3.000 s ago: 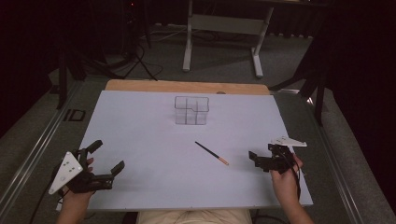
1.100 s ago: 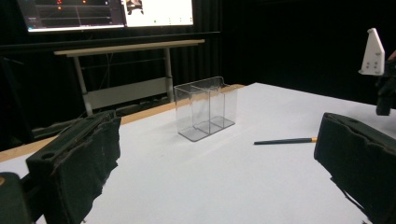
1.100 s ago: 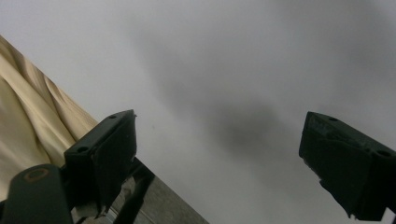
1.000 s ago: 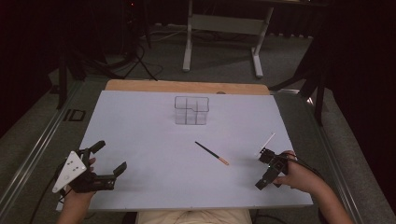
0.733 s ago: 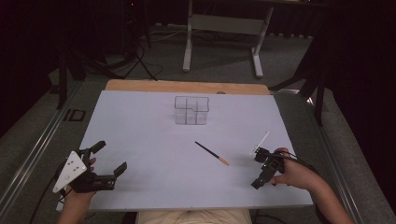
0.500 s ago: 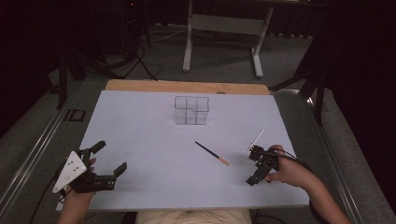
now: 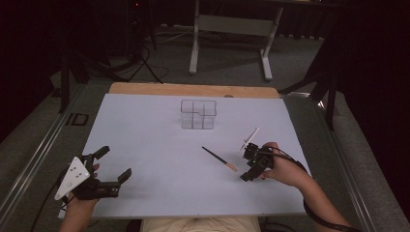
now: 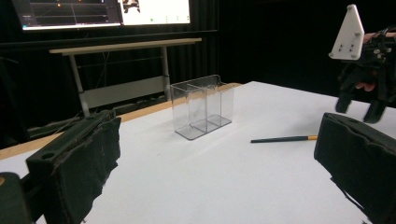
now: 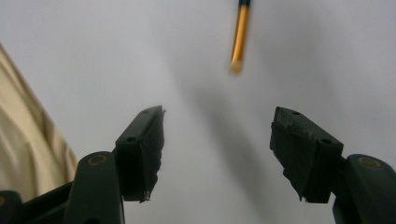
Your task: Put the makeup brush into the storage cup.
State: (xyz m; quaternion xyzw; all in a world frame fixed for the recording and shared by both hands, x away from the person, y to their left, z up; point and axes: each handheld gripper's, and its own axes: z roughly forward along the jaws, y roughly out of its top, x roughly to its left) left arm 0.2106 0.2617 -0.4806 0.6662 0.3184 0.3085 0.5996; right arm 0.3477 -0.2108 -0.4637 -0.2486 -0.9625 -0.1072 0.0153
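Floor: grey carpet (image 7: 232,58), dark cables trailing at far left.
Furniture: white-topped table (image 7: 145,125) with wooden far edge; grey metal stand (image 7: 231,24) beyond.
Screens: lit monitors (image 8: 100,11) above.
Surroundings: black, unlit.

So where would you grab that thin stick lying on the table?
Probably near the orange end of the stick, closest to the right gripper. It lies flat, so come from above with the open jaws straddling its width and close across the shaft.

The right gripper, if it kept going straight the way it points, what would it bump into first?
Probably the pencil: its orange end lies just ahead of the open right gripper, slightly off centre. Depth is hard to judge.
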